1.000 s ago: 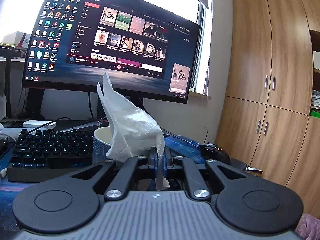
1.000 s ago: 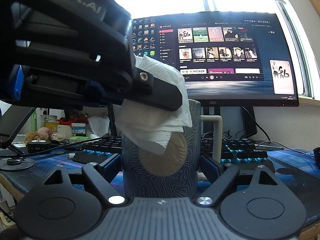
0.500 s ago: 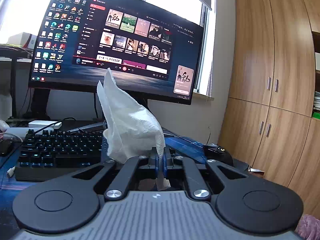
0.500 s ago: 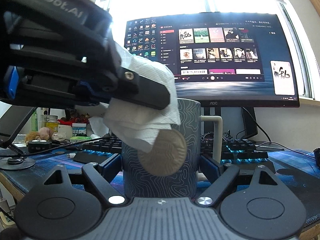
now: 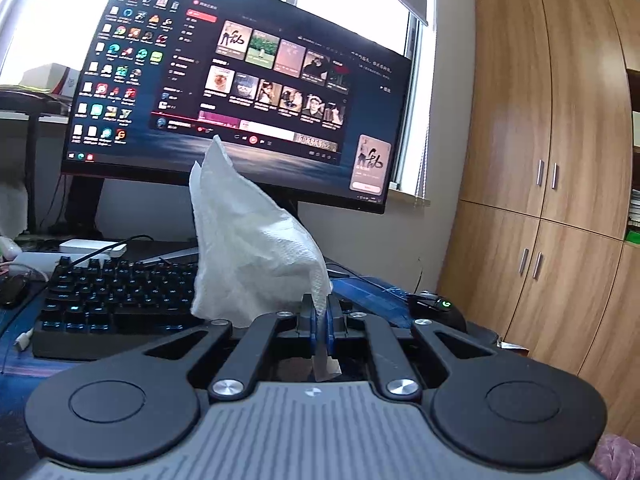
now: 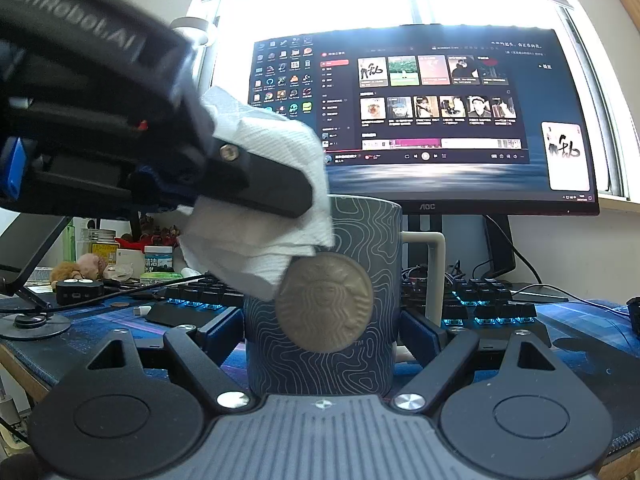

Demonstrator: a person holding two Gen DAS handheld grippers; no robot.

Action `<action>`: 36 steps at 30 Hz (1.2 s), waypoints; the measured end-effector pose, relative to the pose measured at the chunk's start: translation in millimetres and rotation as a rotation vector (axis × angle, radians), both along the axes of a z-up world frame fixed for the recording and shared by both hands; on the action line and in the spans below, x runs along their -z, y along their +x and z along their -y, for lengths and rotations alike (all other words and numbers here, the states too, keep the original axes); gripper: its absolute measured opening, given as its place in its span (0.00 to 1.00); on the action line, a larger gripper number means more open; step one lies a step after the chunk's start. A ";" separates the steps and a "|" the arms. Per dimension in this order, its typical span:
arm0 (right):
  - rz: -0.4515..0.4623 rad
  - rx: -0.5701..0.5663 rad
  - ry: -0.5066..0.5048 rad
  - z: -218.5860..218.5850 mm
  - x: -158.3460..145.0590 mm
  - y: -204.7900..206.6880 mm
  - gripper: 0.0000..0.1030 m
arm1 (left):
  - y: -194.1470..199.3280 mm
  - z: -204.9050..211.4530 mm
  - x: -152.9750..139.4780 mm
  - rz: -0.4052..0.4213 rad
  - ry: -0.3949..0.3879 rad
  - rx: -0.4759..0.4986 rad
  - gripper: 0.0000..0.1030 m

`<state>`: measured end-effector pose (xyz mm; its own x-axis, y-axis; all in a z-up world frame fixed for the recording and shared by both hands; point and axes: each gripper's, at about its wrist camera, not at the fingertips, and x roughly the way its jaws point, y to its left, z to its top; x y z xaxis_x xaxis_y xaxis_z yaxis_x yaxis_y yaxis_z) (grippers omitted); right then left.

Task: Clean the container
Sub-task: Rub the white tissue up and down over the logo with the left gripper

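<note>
The right tool (image 6: 322, 330) is held flat and low over the table (image 6: 580, 340), pointing straight at the big screen (image 6: 424, 120). Its two blue pads sit one on each side of a mug (image 6: 324, 304) and press on it, so the tool is clamped on the mug. The mug stands upright. It is dark blue with wavy lines and a round brown badge on the front. Its pale handle sticks out on the right side.

The left tool (image 6: 280, 196) comes in from the upper left in the right tool's view. It tips down a little. Its tip is up by the rim of the mug, on the mug's left side. Its two pads are squeezed together on a white paper towel (image 6: 260, 220). The towel bunches out around the tip and hangs down over the top left part of the mug, just above the badge. I cannot tell if it really touches the mug.

From the left tool's own view, the paper towel (image 5: 248, 240) stands up like a pointy hat in front of the tool (image 5: 319, 320), and a small bit of it pokes out behind the pads. The mug is hidden there.

A black keyboard (image 5: 116, 292) with blue lights lies on the table behind the mug. A black mouse (image 5: 436, 308) sits to the right. A tall wooden cupboard (image 5: 552, 160) stands by the wall.
</note>
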<state>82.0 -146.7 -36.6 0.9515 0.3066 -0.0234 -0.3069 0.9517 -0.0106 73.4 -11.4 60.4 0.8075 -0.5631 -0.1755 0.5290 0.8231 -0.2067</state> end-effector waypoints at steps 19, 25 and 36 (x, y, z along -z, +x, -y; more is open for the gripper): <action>0.001 -0.001 -0.003 -0.8 1.2 -2.6 0.85 | 0.9 -8.1 2.4 -0.015 -0.014 -0.001 0.07; 0.002 -0.002 -0.004 -1.1 1.6 -3.4 0.85 | -1.2 -12.3 2.7 -0.015 -0.008 -0.021 0.07; 0.002 -0.002 -0.006 -1.6 2.2 -4.8 0.85 | -2.2 -17.8 1.7 -0.015 -0.013 -0.035 0.07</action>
<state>77.2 -145.1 -38.8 0.9509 0.3087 -0.0232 -0.3091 0.9509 -0.0172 71.2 6.4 58.8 0.8242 -0.5367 -0.1809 0.4966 0.8384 -0.2248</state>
